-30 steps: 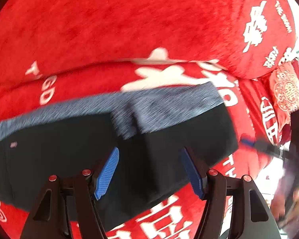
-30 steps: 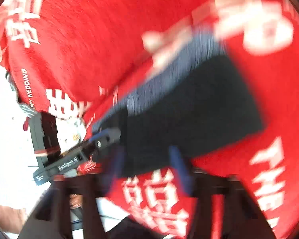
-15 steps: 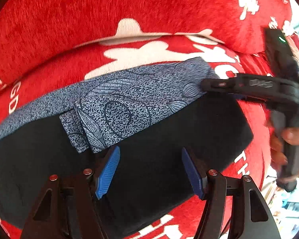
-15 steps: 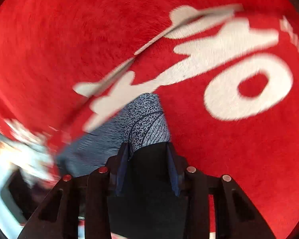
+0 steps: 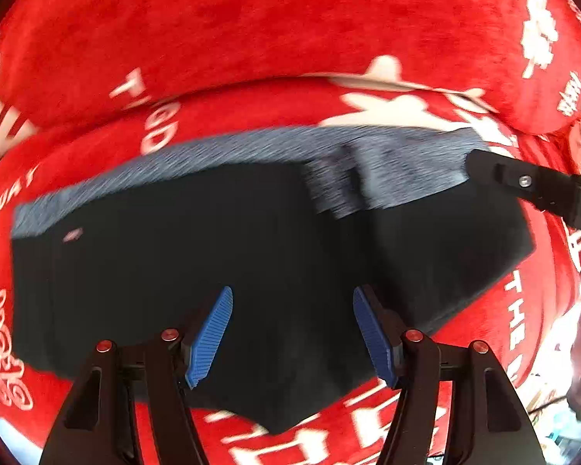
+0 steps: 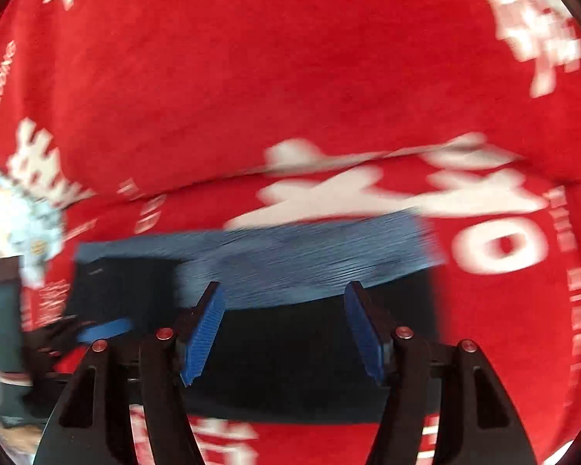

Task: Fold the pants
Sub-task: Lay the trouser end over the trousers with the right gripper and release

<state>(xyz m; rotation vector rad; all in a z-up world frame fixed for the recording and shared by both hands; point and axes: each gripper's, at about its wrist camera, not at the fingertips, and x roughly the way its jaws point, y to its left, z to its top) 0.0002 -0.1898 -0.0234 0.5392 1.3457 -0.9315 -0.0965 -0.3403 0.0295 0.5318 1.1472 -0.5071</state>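
Black pants (image 5: pixel 220 255) with a blue-grey patterned waistband (image 5: pixel 387 162) lie folded flat on a red cover. My left gripper (image 5: pixel 290 333) is open and empty, hovering over the near edge of the pants. My right gripper (image 6: pixel 284 329) is open and empty above the pants (image 6: pixel 302 341), close to the waistband (image 6: pixel 310 259). One finger of the right gripper (image 5: pixel 530 186) shows at the right of the left wrist view, beside the waistband corner. Both views are motion-blurred.
The red plush cover (image 5: pixel 251 31) with white lettering spans a seat and a back cushion behind the pants. A crease (image 6: pixel 329 162) separates them. Bright clutter (image 6: pixel 15 209) shows at the far left of the right wrist view.
My right gripper has opened and let go of the waistband corner, then pulled back. The left gripper has backed off slightly and stays open.
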